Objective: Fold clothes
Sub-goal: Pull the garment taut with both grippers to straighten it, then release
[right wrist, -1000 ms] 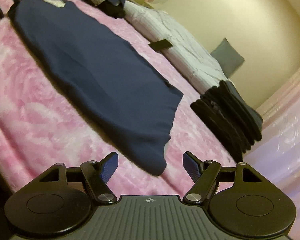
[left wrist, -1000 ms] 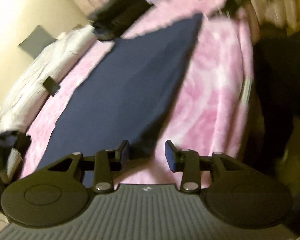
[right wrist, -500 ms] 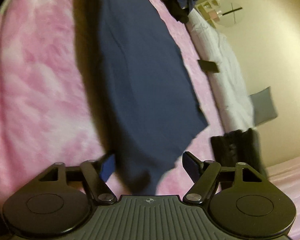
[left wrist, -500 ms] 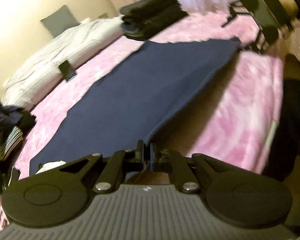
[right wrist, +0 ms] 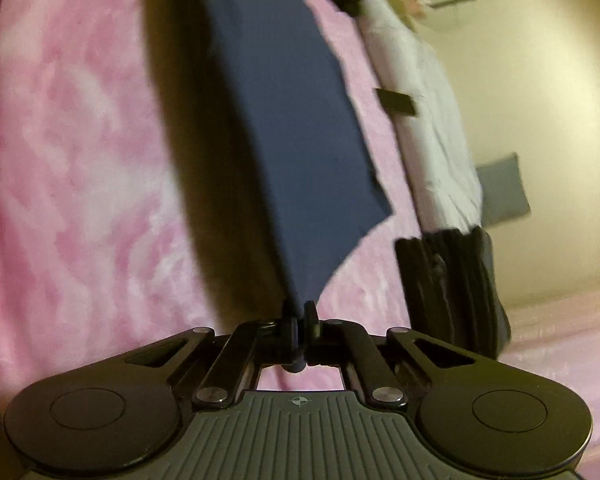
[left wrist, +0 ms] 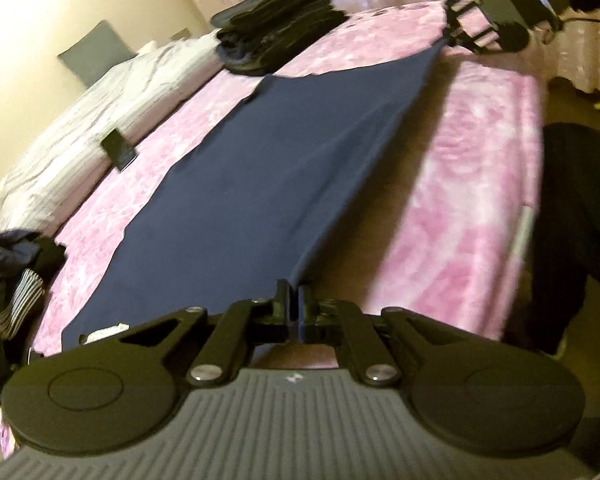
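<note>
1. Navy garment (left wrist: 260, 184): plain dark blue cloth, smooth, spread long across the pink blanket (left wrist: 472, 184) on the bed; a white label shows at its 7 o'clock end in the left wrist view.
2. Near edge is raised off the blanket and pulled taut, casting a dark shadow beneath; the far edge lies flat.
3. Left gripper (left wrist: 293, 307): fingers together, clamped on one corner of the garment at 6 o'clock in its view.
4. Right gripper (right wrist: 300, 320): fingers together, pinching the opposite corner; seen from the left wrist view at 1 o'clock (left wrist: 456, 38), the cloth stretches between the two.
5. Stack of folded dark clothes (left wrist: 276, 46) sits on the blanket at 11 o'clock, just beyond the garment's far corner.
6. Small black flat object (left wrist: 118, 150) lies at the edge of the white bedding (left wrist: 92, 120), at 9 o'clock.
7. Heap of unfolded clothes (left wrist: 8, 276) at far 8 o'clock.
8. Change: one second ago both grippers stood apart over a flat garment; half a second ago the left had closed, the right was still apart. Now both grip, and the edge is lifted.
</note>
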The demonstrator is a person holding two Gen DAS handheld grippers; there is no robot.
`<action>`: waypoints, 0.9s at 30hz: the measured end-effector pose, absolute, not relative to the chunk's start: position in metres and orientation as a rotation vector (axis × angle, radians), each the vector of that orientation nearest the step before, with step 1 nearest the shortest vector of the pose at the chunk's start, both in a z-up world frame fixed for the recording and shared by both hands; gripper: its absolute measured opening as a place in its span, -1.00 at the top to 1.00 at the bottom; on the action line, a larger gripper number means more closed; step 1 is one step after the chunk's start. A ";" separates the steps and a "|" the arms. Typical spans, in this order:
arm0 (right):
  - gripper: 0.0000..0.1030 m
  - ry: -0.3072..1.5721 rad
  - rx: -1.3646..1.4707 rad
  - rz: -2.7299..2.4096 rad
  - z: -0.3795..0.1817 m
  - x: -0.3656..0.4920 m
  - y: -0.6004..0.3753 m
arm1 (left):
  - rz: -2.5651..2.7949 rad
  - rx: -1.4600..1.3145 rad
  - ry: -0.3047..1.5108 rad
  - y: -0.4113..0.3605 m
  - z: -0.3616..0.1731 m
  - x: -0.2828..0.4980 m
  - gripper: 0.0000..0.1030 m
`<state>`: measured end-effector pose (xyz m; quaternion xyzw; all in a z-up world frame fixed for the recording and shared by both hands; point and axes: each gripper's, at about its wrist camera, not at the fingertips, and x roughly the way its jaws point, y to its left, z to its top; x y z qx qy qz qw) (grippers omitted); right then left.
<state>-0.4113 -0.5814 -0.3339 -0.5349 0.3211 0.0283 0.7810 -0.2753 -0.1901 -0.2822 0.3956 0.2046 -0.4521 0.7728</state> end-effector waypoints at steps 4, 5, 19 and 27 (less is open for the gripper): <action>1.00 0.667 -1.104 0.046 -0.307 -0.451 -0.559 | -0.988 0.891 0.417 -0.175 -0.278 -0.296 1.00; 1.00 0.665 -1.095 0.048 -0.303 -0.462 -0.553 | -0.988 0.893 0.420 -0.170 -0.279 -0.300 1.00; 1.00 0.783 -1.055 0.080 -0.342 -0.495 -0.537 | -0.988 0.934 0.482 -0.152 -0.327 -0.316 1.00; 1.00 0.779 -0.988 0.004 -0.342 -0.512 -0.532 | -0.975 0.935 0.513 -0.143 -0.322 -0.315 0.98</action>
